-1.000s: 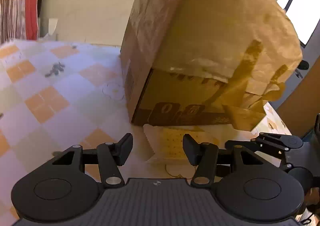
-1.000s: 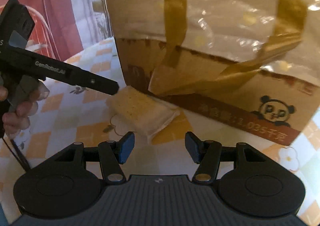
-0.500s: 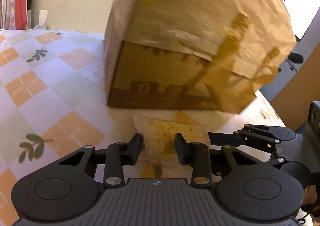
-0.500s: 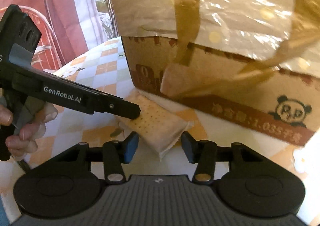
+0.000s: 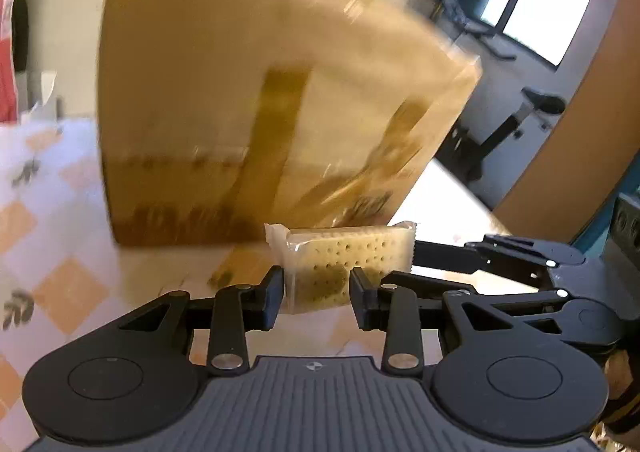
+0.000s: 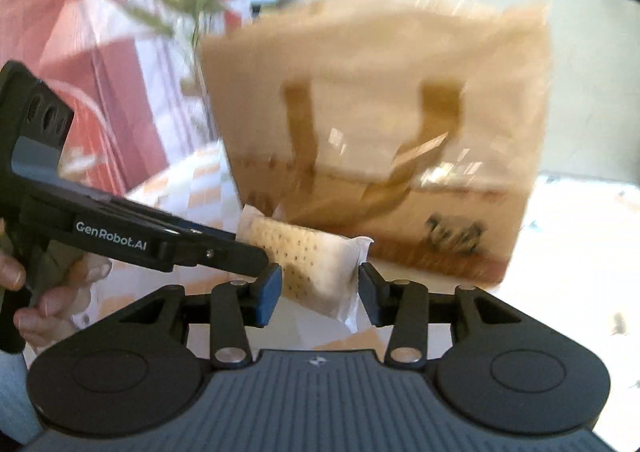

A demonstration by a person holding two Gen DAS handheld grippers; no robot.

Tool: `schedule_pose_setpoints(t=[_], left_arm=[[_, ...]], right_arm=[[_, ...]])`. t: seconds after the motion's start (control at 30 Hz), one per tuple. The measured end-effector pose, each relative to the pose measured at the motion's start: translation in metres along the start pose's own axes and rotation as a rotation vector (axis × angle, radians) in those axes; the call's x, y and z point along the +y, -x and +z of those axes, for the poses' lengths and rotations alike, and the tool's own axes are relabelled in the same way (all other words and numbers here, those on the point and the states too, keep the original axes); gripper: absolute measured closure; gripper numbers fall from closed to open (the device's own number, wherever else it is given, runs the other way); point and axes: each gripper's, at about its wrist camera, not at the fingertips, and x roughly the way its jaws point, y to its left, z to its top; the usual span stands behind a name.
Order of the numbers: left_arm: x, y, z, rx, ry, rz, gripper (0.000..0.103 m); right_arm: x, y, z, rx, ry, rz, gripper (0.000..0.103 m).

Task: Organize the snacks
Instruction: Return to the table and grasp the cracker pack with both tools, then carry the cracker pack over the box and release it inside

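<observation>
Left gripper [image 5: 316, 294] is clamping the clear-wrapped pale dotted cracker packet [image 5: 344, 266] between both jaws, lifted before the brown paper bag [image 5: 256, 99] (blurred). Right gripper [image 6: 318, 294] is flanking the packet, jaws apart; contact unclear.

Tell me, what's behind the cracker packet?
Behind the cracker packet, which the left gripper holds, stands a big brown paper bag on the checkered tablecloth. What the bag hides behind or inside it can't be seen.
</observation>
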Motion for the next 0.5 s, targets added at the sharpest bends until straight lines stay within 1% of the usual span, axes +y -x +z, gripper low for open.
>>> schedule_pose_setpoints(t=[0.1,0.2,0.3,0.43,0.5], left_arm=[[-0.016,0.013,0.02,-0.062,-0.015,-0.017,0.065],[-0.033,0.027,0.043,-0.131,-0.047,-0.028,0.065],[-0.047,0.037,0.069,-0.186,-0.074,-0.032,0.065],[-0.061,0.038,0.109,-0.248,-0.125,0.003,0.065],[-0.065,0.038,0.127,-0.259,-0.14,0.022,0.065]], right_arm=[[-0.006,0.024,0.017,-0.078,-0.007,-0.015,0.061],[-0.01,0.046,0.042,-0.166,0.011,-0.027,0.061],[-0.016,0.06,0.071,-0.232,0.039,-0.036,0.061],[-0.025,0.061,0.109,-0.292,0.081,-0.05,0.061],[-0.029,0.053,0.127,-0.298,0.117,-0.064,0.061]])
